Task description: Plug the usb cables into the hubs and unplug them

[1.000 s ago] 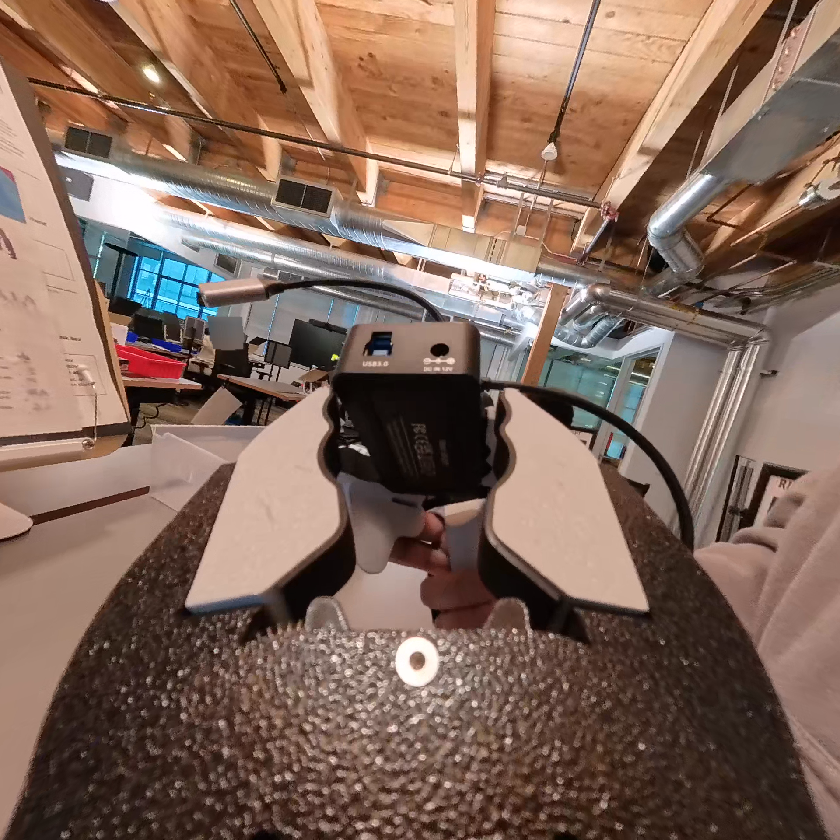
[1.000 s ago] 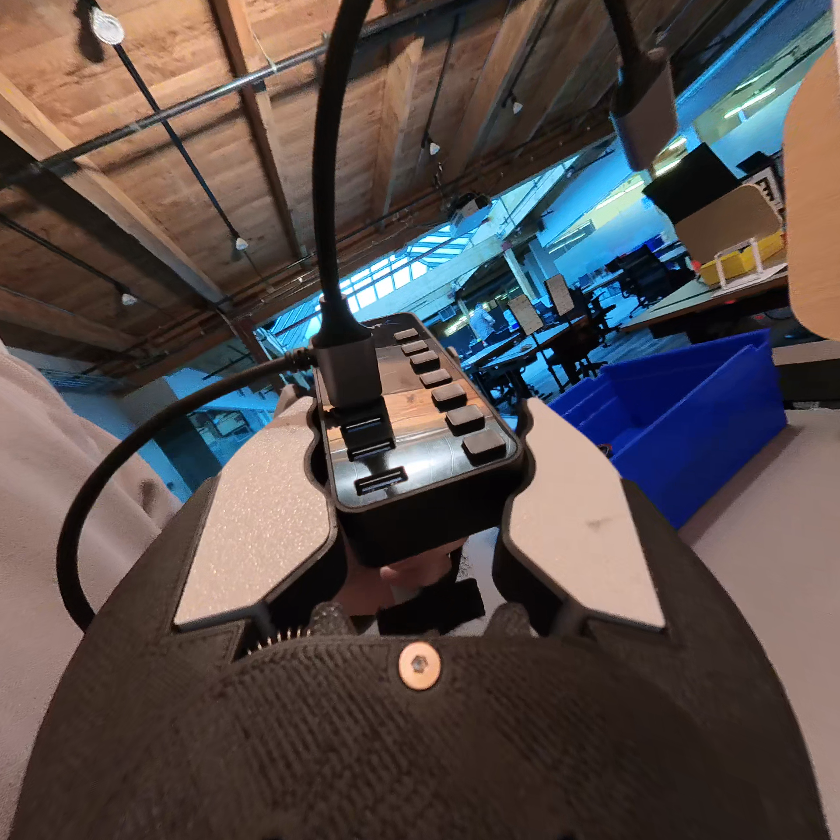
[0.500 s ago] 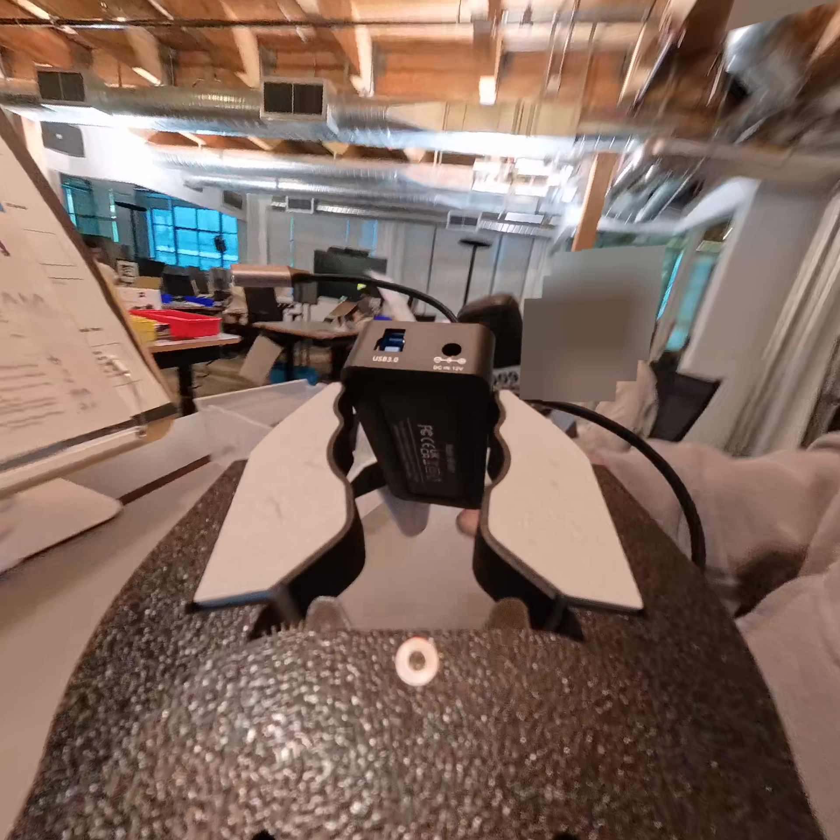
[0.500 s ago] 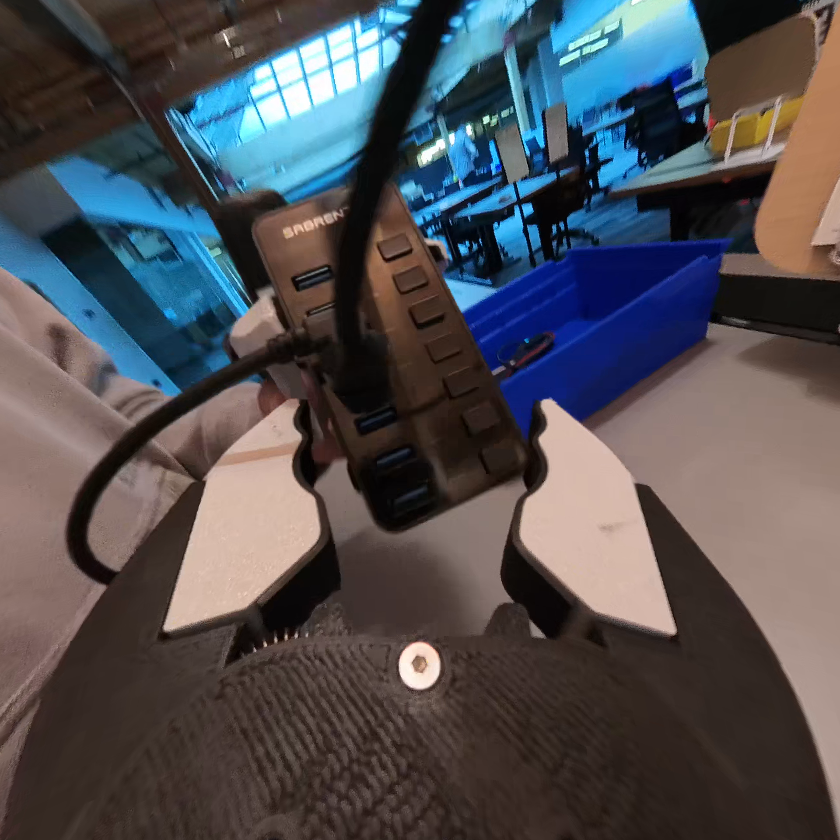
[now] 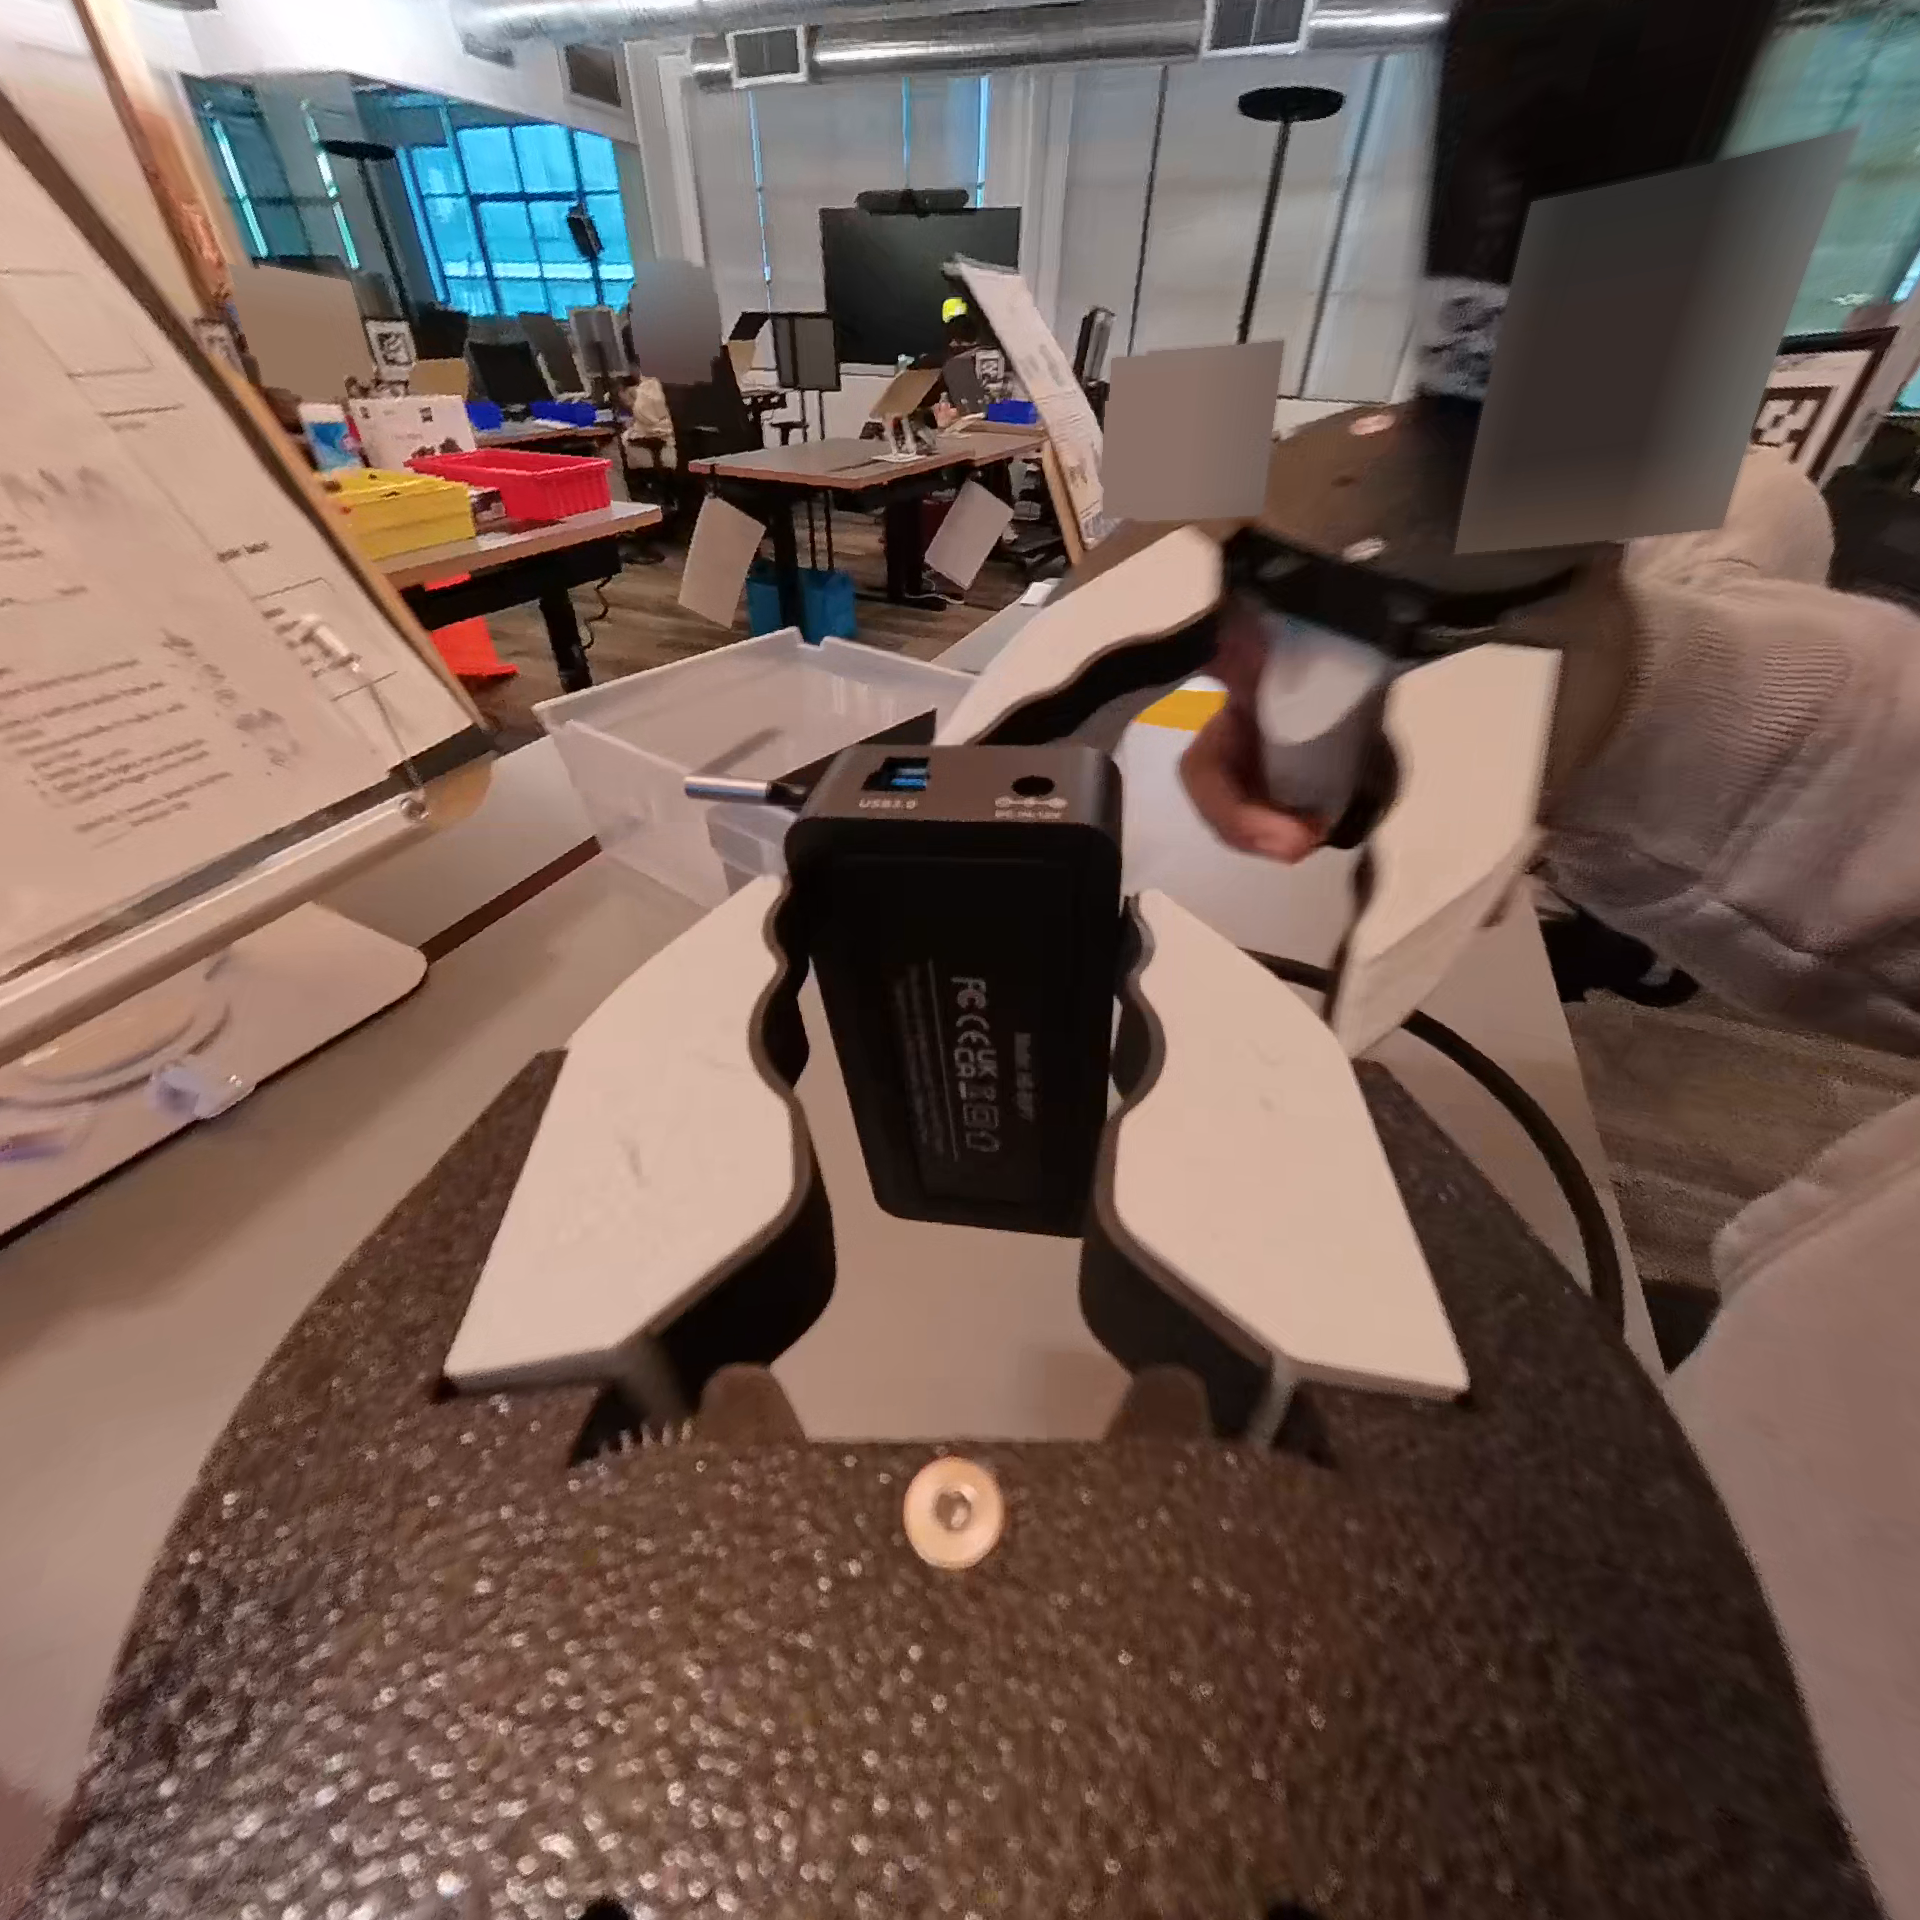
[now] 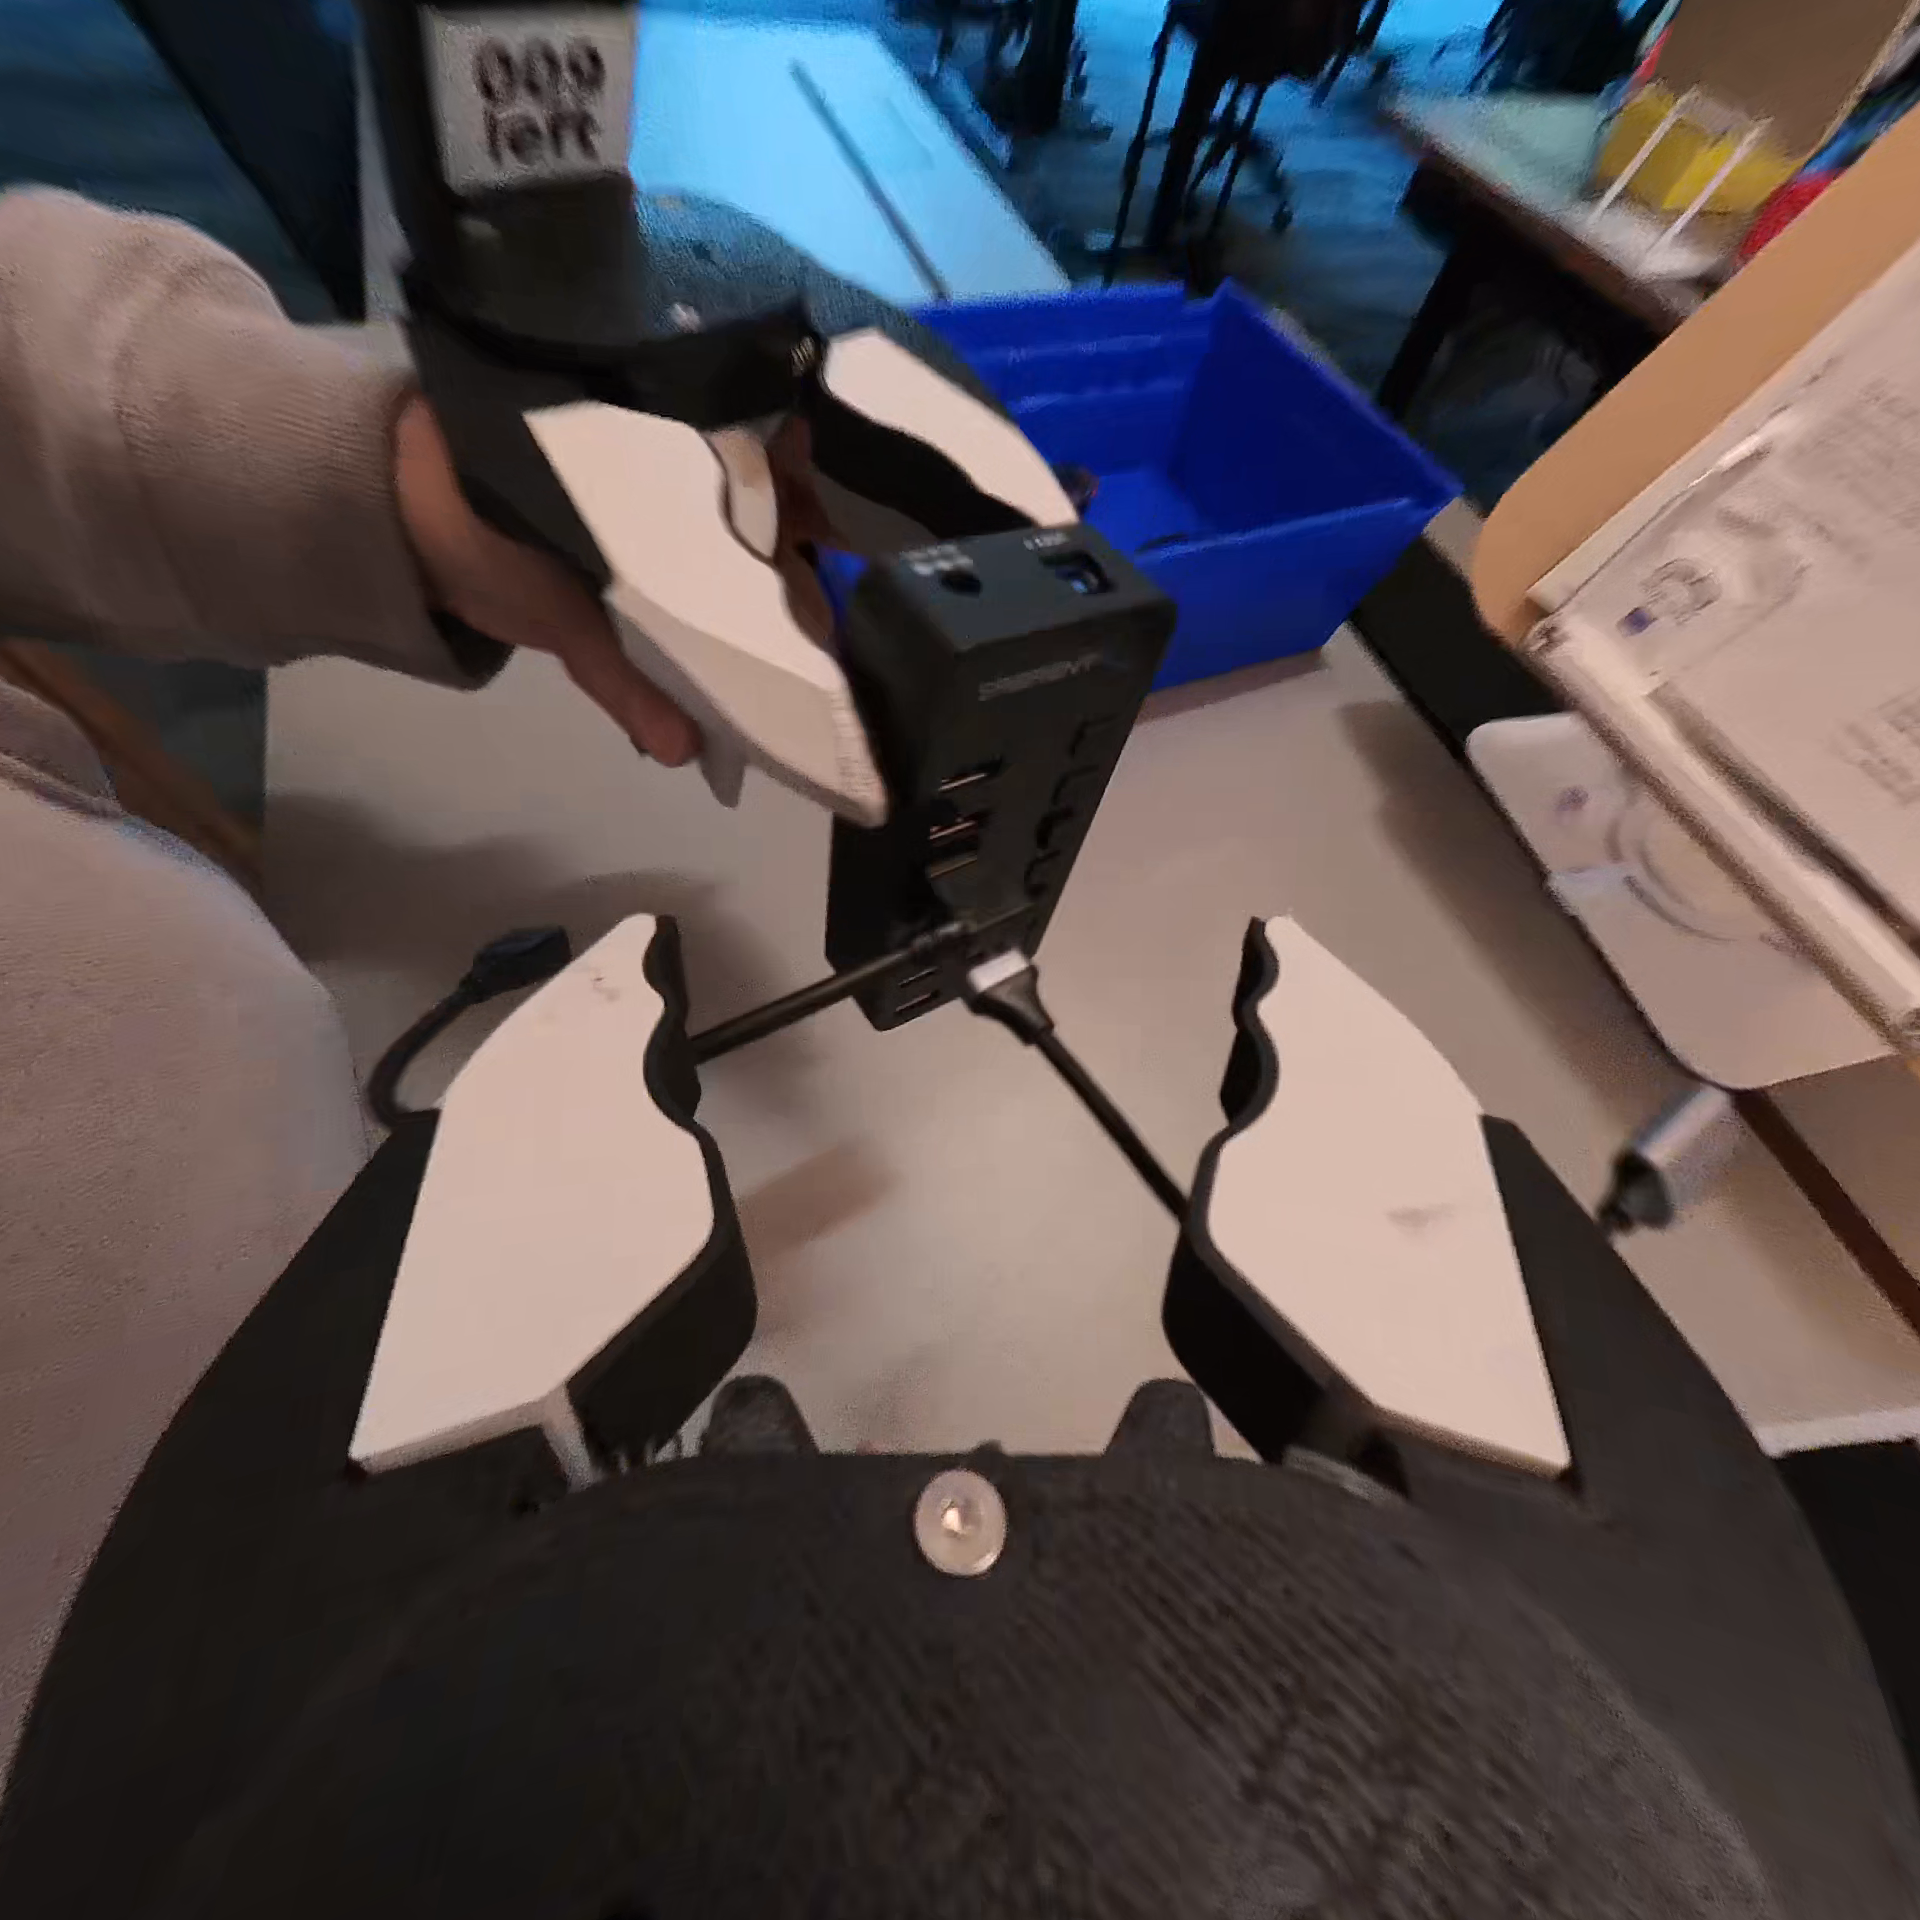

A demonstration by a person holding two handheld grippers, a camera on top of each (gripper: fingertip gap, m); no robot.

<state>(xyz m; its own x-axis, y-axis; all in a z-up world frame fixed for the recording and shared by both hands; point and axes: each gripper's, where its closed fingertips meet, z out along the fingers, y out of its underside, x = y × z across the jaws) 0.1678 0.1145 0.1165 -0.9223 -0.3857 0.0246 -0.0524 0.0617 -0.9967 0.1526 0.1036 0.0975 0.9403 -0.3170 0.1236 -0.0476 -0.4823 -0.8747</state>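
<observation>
Left wrist view: left tool (image 5: 956, 997) clamped on black hub (image 5: 961, 997), held upright above grey surface (image 5: 156, 1299).

Right wrist view: right tool (image 6: 961, 1049) spread apart, holding nothing; cable (image 6: 1101, 1101) plugged into hub (image 6: 997, 727), clear of the surface (image 6: 935, 1299), near blue bin (image 6: 1247, 499).

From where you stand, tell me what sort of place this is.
Probably an open-plan lab or workshop office: rows of desks, parts bins in red, yellow and blue, and exposed ceiling ducts.
</observation>
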